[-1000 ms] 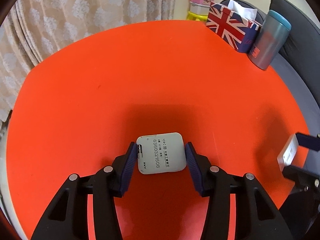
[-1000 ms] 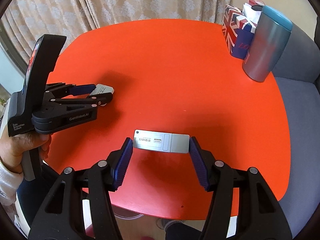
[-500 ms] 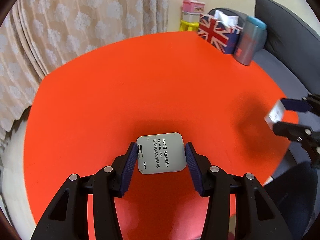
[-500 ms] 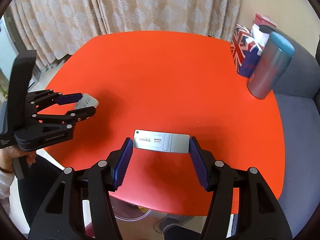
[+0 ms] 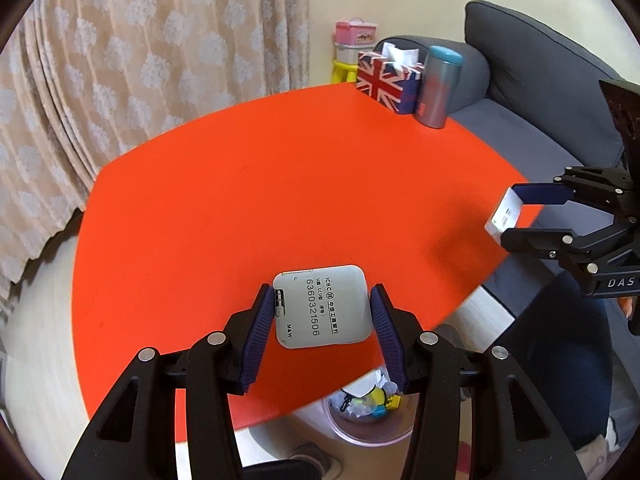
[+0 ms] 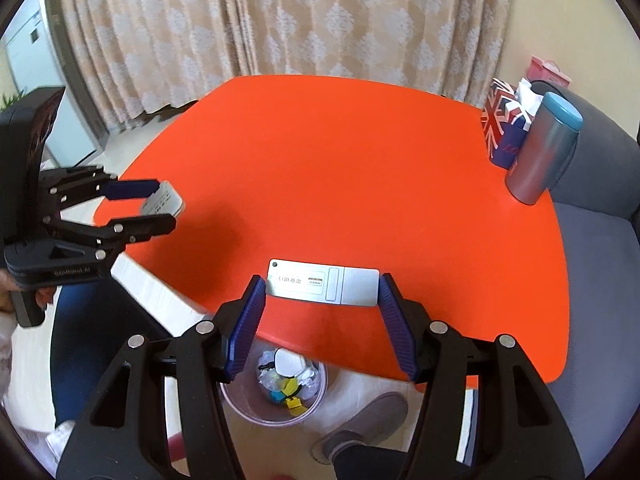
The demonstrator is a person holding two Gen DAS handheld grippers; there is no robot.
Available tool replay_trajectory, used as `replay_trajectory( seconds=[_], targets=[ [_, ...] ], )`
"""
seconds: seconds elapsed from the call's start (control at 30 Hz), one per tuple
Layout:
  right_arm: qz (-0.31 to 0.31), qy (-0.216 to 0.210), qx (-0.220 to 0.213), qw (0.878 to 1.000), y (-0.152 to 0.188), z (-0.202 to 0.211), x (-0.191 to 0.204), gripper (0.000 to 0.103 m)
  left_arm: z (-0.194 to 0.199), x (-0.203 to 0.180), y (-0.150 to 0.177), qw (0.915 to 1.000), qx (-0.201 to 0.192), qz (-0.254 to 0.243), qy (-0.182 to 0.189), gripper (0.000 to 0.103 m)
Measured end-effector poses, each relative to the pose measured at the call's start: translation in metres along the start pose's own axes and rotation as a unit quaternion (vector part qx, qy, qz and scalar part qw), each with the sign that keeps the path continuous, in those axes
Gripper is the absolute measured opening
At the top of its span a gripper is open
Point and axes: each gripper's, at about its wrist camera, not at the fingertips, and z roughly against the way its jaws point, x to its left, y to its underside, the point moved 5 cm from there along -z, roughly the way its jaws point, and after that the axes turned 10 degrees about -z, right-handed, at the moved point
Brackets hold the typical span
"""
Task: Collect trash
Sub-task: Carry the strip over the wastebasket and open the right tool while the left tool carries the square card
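Left tongs: the left gripper (image 5: 320,312) is clenched on a square grey card device (image 5: 322,306), one blue pad against each side edge, held in the air over the near edge of the orange table (image 5: 280,184).
Writing on the square device: "ICBC" with a round logo and Chinese characters, the number "6360321506", and "M&W" near one corner; the lines of print run from the far edge toward the camera.
Right tongs: the right gripper (image 6: 323,300) is clenched on a long silver device (image 6: 323,282), pads on its two short ends.
Long axis: the silver device lies crosswise between the jaws, flat face up; it carries small printed labels too fine to read.
Below: a clear waste bin (image 6: 276,384) on the floor holds crumpled paper and coloured bits, under both held pieces.
Gripper markings: "GenRobot.AI" on the left body, "DAS" on the right.
Far corner: a Union Jack tissue box (image 5: 388,80) touching a grey tumbler (image 5: 438,88) with a teal lid.
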Motion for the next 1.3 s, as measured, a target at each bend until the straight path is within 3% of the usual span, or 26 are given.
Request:
replay_trajectory(
  seconds=[0.5,0.77,0.83,0.87,1.03,1.3],
  targets=[
    [0.038,-0.045,0.063,0.996,0.065,-0.012,0.029,0.058,0.017,-0.035,0.052,0.9990,0.015,0.005,0.042,0.048],
    [0.044,-0.054,0.077,0.995,0.073,-0.027,0.034,0.059,0.018,-0.037,0.060,0.9984,0.014,0.011,0.053,0.048],
    [0.042,-0.056,0.073,0.995,0.072,-0.027,0.033,0.081,0.019,-0.037,0.059,0.9985,0.012,0.010,0.053,0.048],
    [0.039,-0.058,0.069,0.995,0.070,-0.027,0.032,0.085,0.019,-0.037,0.059,0.9984,0.011,0.011,0.054,0.048],
    [0.028,-0.055,0.059,0.996,0.067,-0.024,0.030,0.097,0.018,-0.036,0.062,0.9983,0.013,0.012,0.056,0.048],
    [0.019,-0.048,0.057,0.997,0.067,-0.021,0.025,0.100,0.015,-0.041,0.062,0.9977,0.017,0.009,0.065,0.048]
  ],
)
